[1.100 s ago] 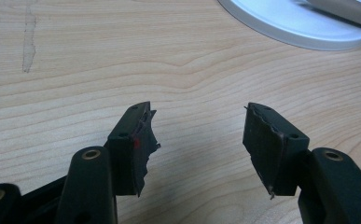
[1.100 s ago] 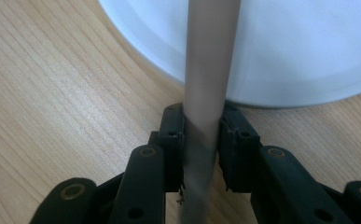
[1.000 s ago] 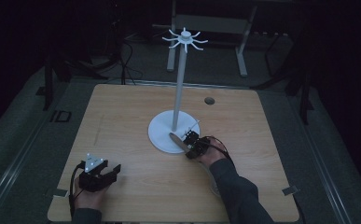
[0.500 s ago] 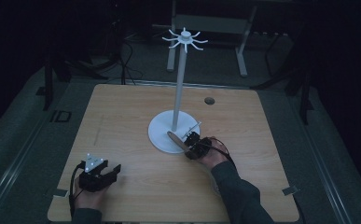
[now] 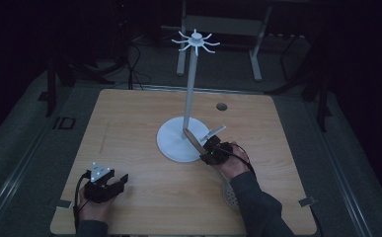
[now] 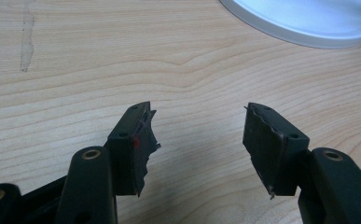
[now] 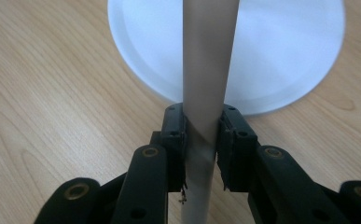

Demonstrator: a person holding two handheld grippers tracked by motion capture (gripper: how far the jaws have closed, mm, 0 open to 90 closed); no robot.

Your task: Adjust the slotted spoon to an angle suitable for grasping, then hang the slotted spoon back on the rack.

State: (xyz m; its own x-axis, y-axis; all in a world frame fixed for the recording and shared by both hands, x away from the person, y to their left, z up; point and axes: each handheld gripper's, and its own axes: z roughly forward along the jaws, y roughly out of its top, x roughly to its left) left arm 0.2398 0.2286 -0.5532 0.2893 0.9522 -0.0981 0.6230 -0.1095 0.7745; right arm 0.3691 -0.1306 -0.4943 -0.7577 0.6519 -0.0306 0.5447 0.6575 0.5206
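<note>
Grip on the beige cardboard tube (image 7: 205, 74) is kept firm by the right gripper's (image 7: 201, 140) closed fingers over the white round stand base (image 7: 281, 56); the left gripper (image 6: 197, 135), fingers apart and empty, is rested on the wooden desk (image 5: 144, 113).

**Legible markings: one entry**

We record a single marking: dark characters resembling "ID" on the grey floor (image 5: 25, 148) beside the tabletop's (image 5: 129, 118) left edge, in the high view. We find no other readable text.

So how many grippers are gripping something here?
1. The right gripper is shut on a beige cardboard tube at the white stand's round base; the left gripper sits open, empty, at the table's near left.
</note>
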